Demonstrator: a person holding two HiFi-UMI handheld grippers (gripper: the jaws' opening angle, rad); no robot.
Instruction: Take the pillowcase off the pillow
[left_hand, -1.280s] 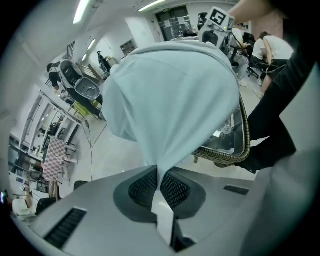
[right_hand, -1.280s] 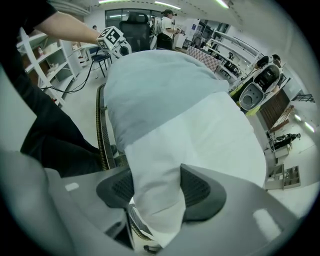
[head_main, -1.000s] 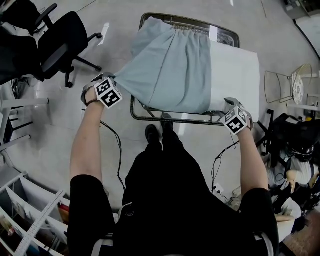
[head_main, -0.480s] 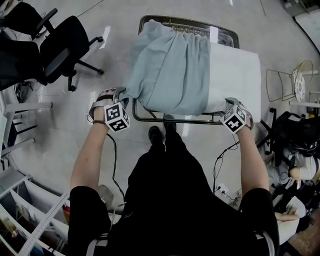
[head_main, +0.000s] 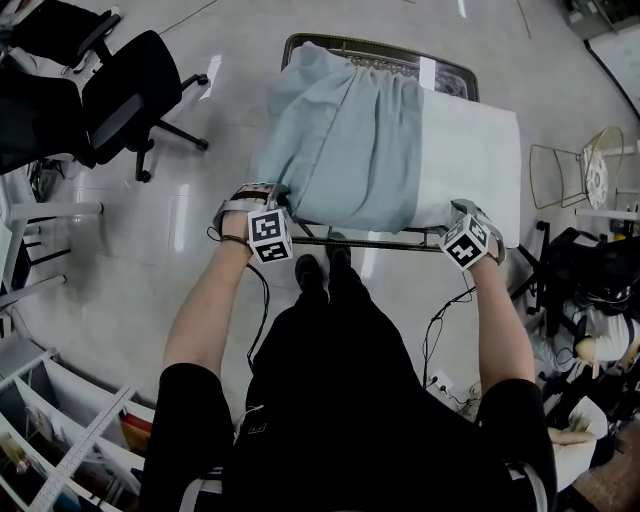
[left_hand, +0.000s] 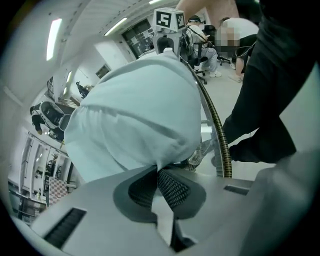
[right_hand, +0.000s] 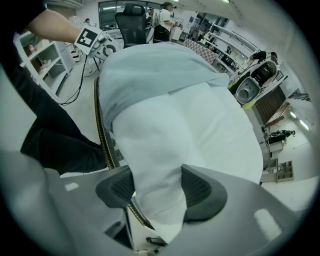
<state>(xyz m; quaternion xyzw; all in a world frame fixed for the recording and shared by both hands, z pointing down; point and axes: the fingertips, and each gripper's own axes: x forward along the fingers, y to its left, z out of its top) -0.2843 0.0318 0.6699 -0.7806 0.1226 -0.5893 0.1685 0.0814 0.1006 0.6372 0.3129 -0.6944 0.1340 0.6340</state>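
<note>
While the pillow (head_main: 465, 150) lay across the table (head_main: 380, 45), the pillowcase (head_main: 340, 140) covered only its left portion, gathered at mid-length. Left gripper (left_hand: 157, 170): jaws had just closed, pinching a fold of pillowcase at the near edge. Right gripper (right_hand: 157, 187): clamped on the bare white pillow corner.
</note>
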